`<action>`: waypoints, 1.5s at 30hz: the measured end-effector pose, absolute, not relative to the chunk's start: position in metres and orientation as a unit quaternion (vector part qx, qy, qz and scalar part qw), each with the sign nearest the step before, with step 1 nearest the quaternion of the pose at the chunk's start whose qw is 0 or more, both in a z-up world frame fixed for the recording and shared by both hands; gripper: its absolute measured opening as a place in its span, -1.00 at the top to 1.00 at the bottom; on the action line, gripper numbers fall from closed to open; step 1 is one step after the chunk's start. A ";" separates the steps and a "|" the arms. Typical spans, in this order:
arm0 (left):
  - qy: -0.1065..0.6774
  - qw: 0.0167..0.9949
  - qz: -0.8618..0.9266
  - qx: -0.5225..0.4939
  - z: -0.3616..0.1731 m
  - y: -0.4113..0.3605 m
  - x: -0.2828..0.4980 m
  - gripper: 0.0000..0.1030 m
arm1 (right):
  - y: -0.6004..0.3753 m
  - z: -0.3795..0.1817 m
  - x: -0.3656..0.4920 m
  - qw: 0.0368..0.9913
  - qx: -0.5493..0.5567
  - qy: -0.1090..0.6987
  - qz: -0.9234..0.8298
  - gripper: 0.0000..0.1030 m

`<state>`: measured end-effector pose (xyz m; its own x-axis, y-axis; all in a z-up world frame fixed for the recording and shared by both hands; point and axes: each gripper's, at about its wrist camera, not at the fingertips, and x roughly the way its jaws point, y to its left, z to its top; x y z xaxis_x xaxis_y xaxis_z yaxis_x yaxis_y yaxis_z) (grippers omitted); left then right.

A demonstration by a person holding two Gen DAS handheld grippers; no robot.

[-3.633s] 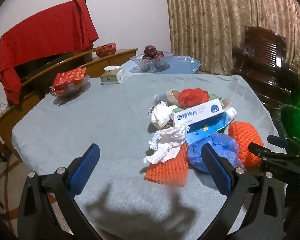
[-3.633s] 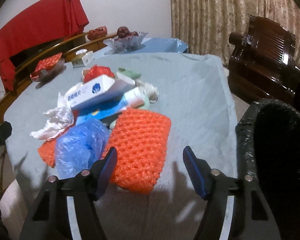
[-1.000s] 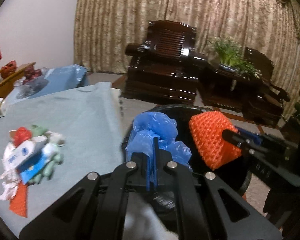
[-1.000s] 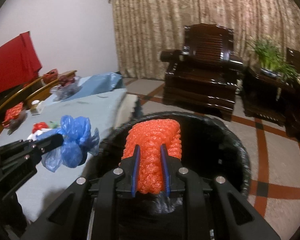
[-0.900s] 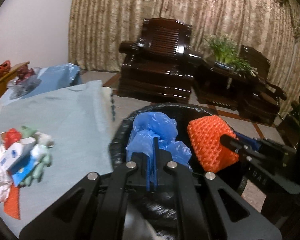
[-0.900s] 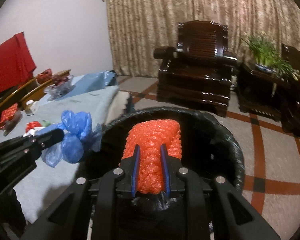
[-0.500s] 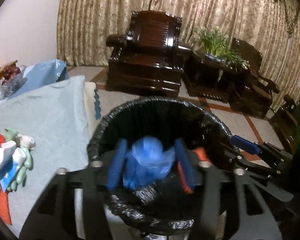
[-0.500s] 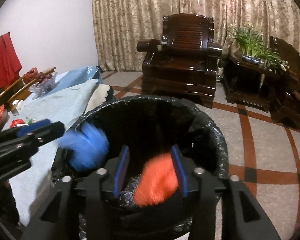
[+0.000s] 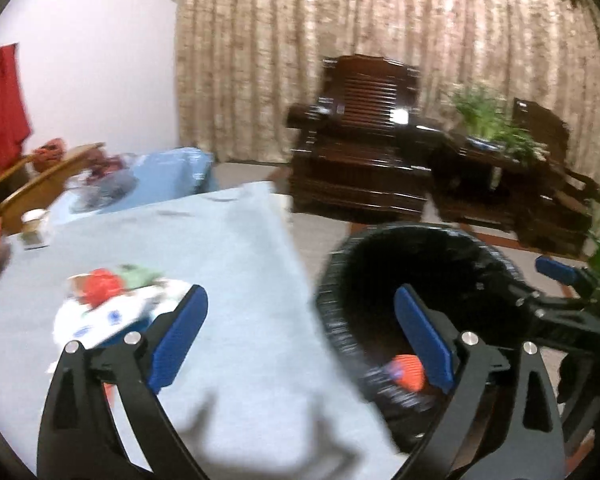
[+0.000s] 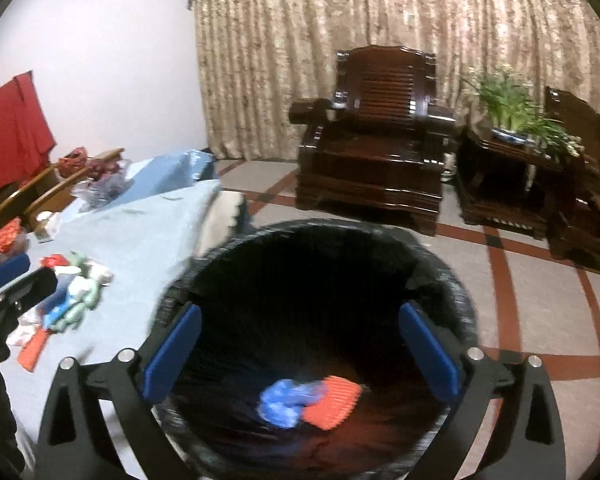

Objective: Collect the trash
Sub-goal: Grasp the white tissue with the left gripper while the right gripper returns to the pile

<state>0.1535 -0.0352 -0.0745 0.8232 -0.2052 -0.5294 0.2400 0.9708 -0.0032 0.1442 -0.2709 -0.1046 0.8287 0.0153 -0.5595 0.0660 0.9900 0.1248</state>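
A black-lined trash bin (image 10: 452, 292) stands beside the table; it also shows in the left wrist view (image 9: 340, 280). At its bottom lie a blue plastic bag (image 10: 286, 398) and an orange foam net (image 10: 332, 402). My right gripper (image 10: 300, 352) is open and empty above the bin's mouth. My left gripper (image 9: 300, 340) is open and empty over the table edge, left of the bin. A pile of trash (image 9: 108, 300) with a white box and red wrapper lies on the grey-blue tablecloth (image 9: 220, 240); it also shows in the right wrist view (image 10: 72, 292).
Dark wooden armchairs (image 10: 376, 168) and a side table with a green plant (image 10: 512, 120) stand before the curtain. A fruit bowl (image 10: 100, 184), a tissue box and a red box sit at the table's far side. A red cloth (image 10: 12, 136) hangs at left.
Both grippers opened over the bin. The blue bag and the orange net dropped to its bottom. My left gripper has swung left toward the table.
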 end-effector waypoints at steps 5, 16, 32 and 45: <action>0.269 0.962 -0.037 0.017 -0.072 0.030 0.138 -0.80 | -0.217 -0.099 0.152 0.956 0.065 0.282 0.044 -0.88; 0.282 0.955 0.093 0.007 -0.090 0.146 0.127 -0.80 | -0.096 -0.105 0.171 0.946 0.029 0.278 0.164 -0.87; 0.344 0.934 0.095 -0.028 -0.155 0.178 0.169 -0.53 | -0.051 -0.150 0.199 0.929 0.004 0.324 0.180 -0.71; 0.364 0.926 0.058 -0.075 -0.170 0.191 0.176 0.87 | -0.030 -0.153 0.203 0.926 -0.014 0.323 0.195 -0.71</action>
